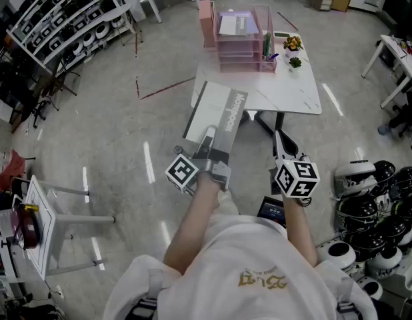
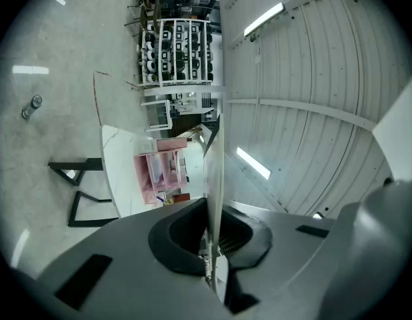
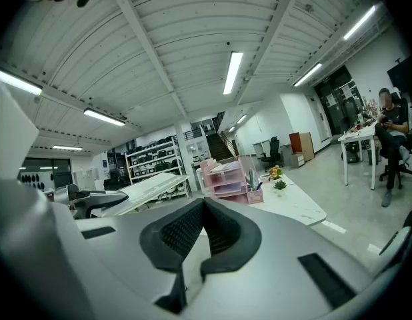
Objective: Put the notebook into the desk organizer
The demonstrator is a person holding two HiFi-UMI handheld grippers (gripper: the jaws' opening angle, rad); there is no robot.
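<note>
The grey-and-white notebook [image 1: 221,114] is held in the air, with my left gripper [image 1: 209,141] shut on its near end. It points toward the white table [image 1: 286,93], short of its near-left edge. In the left gripper view the notebook [image 2: 214,172] stands edge-on between the pressed jaws. The pink desk organizer [image 1: 241,40], with stacked trays holding papers, stands at the table's far side, and shows too in the left gripper view [image 2: 159,173] and the right gripper view [image 3: 227,179]. My right gripper [image 1: 279,139] hangs shut and empty to the notebook's right, near the table's front edge.
On the table right of the organizer are a pen cup [image 1: 268,53] and two small potted plants [image 1: 294,44]. Black-and-white helmets [image 1: 374,207] crowd the floor at right. A small white table [image 1: 47,213] stands at left, storage racks [image 1: 66,12] far left. A person [image 3: 391,139] sits at a far desk.
</note>
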